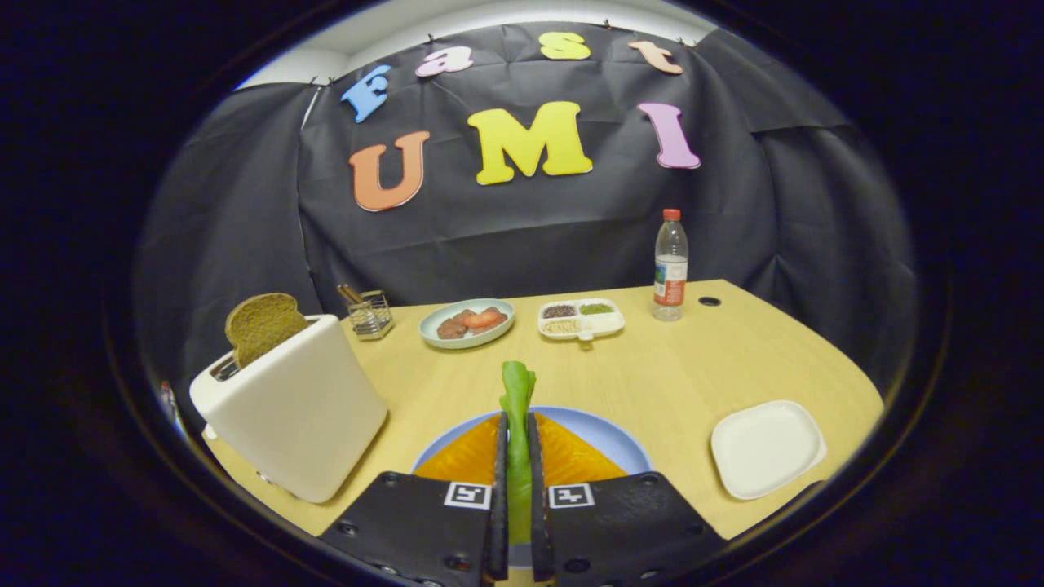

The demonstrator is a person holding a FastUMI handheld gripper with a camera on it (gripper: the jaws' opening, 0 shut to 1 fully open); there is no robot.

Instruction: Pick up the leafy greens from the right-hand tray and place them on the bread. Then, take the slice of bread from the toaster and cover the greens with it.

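Gripper (515, 432) nearly closed, both fingers pinching the leafy greens (517, 408), apparently above the bread (563, 461) on the blue plate (608, 440); toaster (294, 408) left of that plate.

Gripper (515, 432): two flat, narrow fingers (500, 489) running forward side by side, set close together with a slim gap. Each finger rises from a broad, angular, matte dark base block. Each block carries a small square white tag with a black blocky fiducial pattern, placed at the inner corner next to the finger. Round screw heads and bolt recesses dot the blocks' outer edges and near corners.
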